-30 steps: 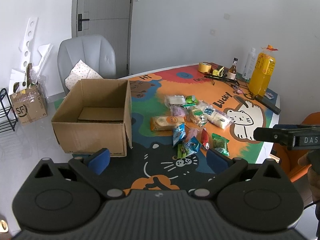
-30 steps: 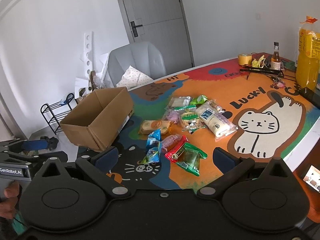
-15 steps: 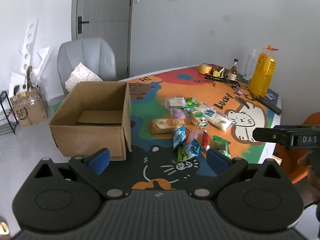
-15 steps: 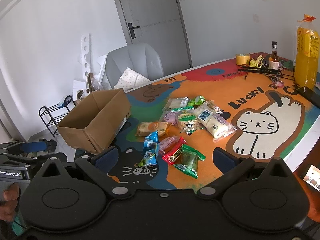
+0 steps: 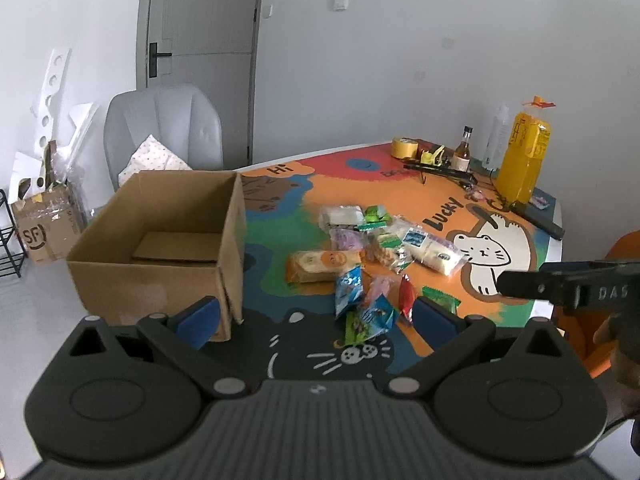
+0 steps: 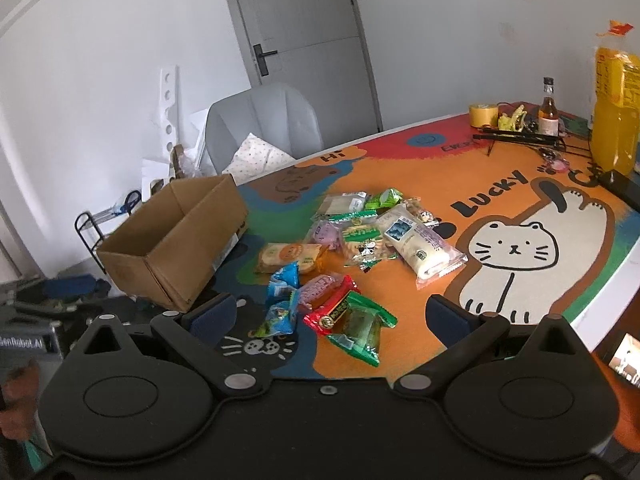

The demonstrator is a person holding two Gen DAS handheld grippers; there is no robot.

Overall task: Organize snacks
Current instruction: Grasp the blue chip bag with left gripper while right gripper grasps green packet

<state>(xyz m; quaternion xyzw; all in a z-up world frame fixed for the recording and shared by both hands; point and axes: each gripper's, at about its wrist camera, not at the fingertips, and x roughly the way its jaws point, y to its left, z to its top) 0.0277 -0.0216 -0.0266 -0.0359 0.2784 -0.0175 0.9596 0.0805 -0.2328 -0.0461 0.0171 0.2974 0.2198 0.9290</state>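
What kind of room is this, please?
Probably a room in a home or small office: a table with a cartoon cat mat, a grey chair, an interior door, and snack packets.

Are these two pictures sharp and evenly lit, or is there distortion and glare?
Left wrist view: fisheye bends the door, corners are dark, the box and snacks are fairly sharp, the light is soft. Right wrist view: the same curving, the wall is bright but not blown out, the snacks are sharp, no strong glare.
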